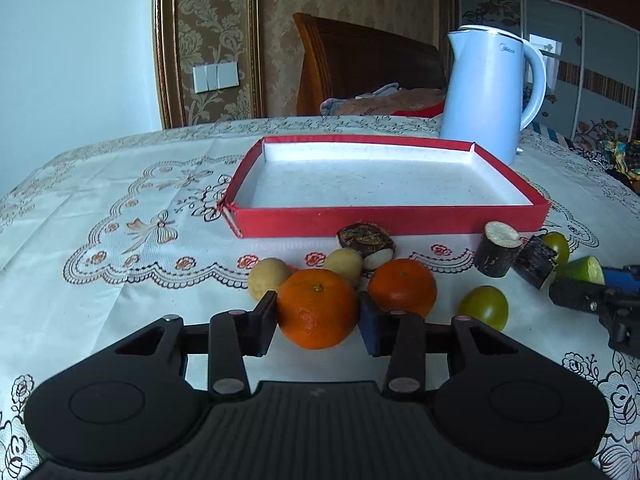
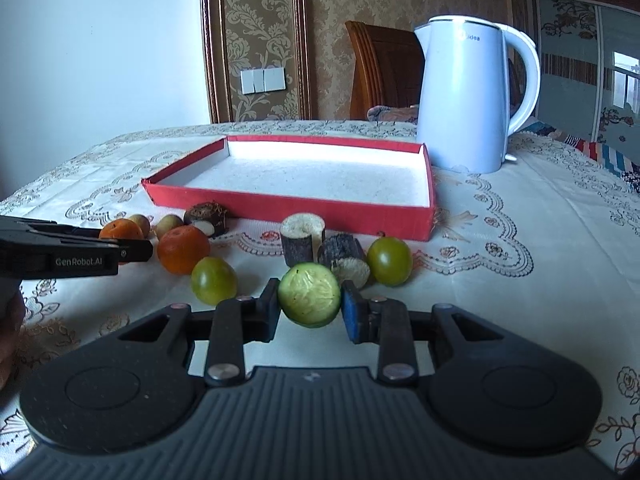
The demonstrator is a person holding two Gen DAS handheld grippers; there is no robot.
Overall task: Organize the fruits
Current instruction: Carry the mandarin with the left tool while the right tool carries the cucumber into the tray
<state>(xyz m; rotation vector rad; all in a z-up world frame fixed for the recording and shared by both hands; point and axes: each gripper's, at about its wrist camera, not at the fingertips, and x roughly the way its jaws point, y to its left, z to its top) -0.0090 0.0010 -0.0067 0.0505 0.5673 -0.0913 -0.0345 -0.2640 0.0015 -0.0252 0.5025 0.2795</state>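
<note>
My left gripper is shut on an orange at table level. A second orange lies just right of it. My right gripper is shut on a cut green fruit, its pale cut face towards the camera. The empty red tray with a white floor lies beyond the fruit; it also shows in the right wrist view. Two green tomatoes, two dark cane pieces, two small tan fruits and a dark halved fruit lie in front of the tray.
A white electric kettle stands behind the tray's right far corner. The table has a lace-patterned cloth. A wooden chair stands behind the table. The left gripper's side shows at the left of the right wrist view.
</note>
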